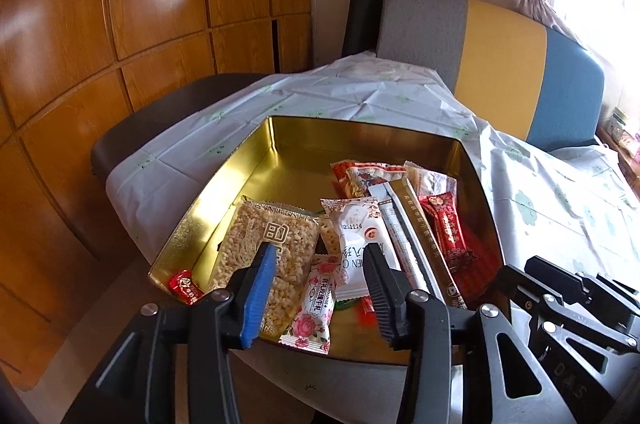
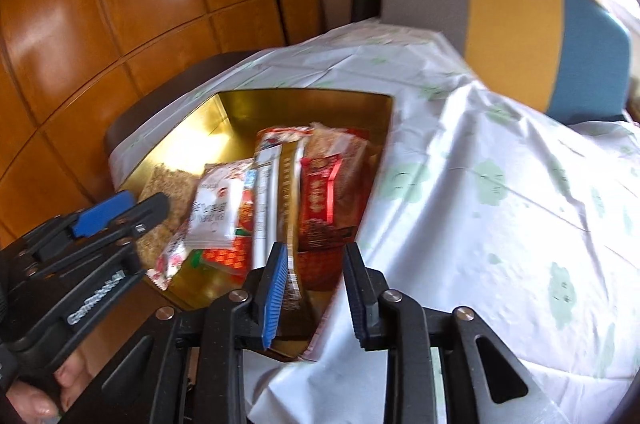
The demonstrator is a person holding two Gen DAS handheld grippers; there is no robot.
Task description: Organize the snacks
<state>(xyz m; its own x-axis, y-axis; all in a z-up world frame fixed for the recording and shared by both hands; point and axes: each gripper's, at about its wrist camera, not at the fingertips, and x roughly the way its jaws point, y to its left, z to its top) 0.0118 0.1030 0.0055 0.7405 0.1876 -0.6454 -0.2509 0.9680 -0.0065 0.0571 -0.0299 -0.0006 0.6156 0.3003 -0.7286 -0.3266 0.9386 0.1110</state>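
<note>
Left gripper: jaws partly open, empty, above the tin's near edge.
Right gripper: jaws parted, gripping nothing.
Gold tin: holds the snack packets.

The left gripper tilts downward, its jaws parted with nothing pressed between the pads. The right gripper tilts downward too, jaws apart by a narrower gap, gripping nothing. The two sit side by side (each shows in the other's view). A hand wraps the left gripper's handle, fingers curled.
</note>
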